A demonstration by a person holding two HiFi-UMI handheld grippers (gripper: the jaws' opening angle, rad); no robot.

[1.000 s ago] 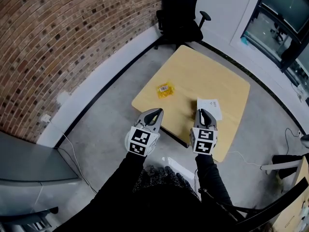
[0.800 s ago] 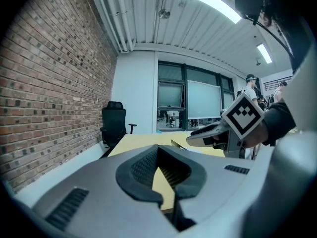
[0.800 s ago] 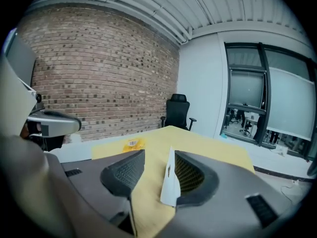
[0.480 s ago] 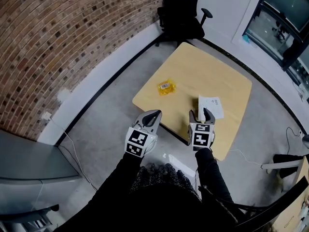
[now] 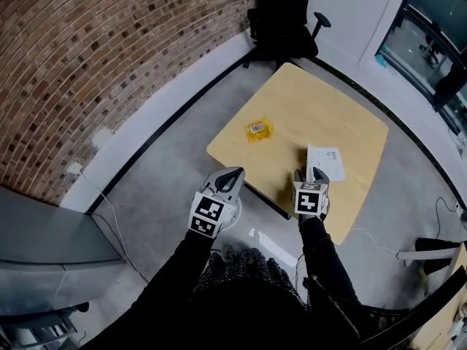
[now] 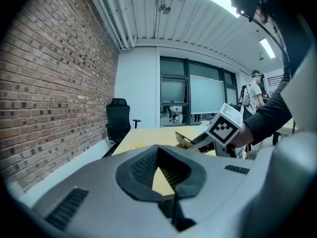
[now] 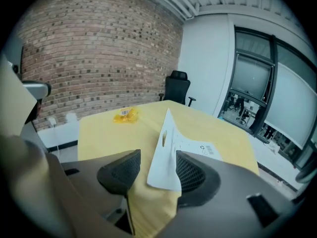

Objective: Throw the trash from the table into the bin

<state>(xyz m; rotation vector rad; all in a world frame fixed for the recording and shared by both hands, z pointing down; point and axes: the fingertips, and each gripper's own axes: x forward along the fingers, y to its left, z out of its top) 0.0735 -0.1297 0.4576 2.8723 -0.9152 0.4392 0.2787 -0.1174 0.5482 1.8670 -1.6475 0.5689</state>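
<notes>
Lowers the right gripper (image 5: 311, 173) to the near edge of the table (image 5: 350, 115) since a second back, having just been opening its jaws from shut to wide apart. Straddles the lifted corner of the white card (image 7: 173, 145), rest of it flat on the tabletop; close against the right pad, no squeeze yet. Holds the left gripper (image 5: 232, 175) tips together and empty, off the table's edge. Leaves the yellow wrapper (image 5: 259, 130) farther across, well apart. Shows no bin. Risks pinching only the thin corner: could slip free, or skid the card off the edge if pushed while closing.
</notes>
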